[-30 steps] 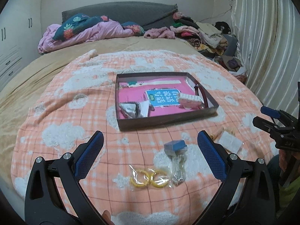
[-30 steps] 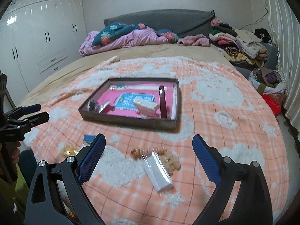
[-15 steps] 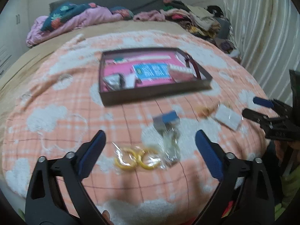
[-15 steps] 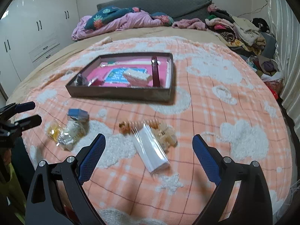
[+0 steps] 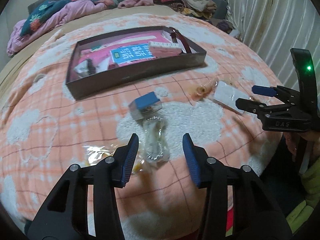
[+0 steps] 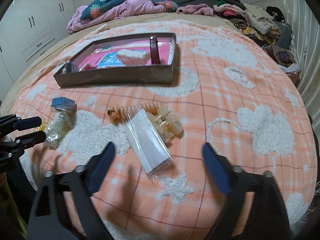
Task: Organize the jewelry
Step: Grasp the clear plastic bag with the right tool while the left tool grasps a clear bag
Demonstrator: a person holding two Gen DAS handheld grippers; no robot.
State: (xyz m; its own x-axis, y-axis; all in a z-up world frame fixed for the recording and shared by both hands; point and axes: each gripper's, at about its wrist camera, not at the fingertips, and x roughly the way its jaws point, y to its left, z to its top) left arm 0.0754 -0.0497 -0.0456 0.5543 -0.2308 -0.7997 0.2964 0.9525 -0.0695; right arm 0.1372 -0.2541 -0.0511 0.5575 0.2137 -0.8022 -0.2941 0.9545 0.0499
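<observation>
Looking into the shallow brown tray, I see a pink lining, a blue printed card, a pale beaded piece, a dark red strap and a crumpled clear packet in its near-left corner. Outside it, on the orange plaid blanket, lie a clear bag with a blue header, yellow rings in plastic, a white-card sleeve and a coiled peach hair tie. My left gripper hovers half open around the clear bag, gripping nothing. My right gripper gapes wide over the sleeve, empty. Clothes pile at the bed's head; white wardrobes stand left.
</observation>
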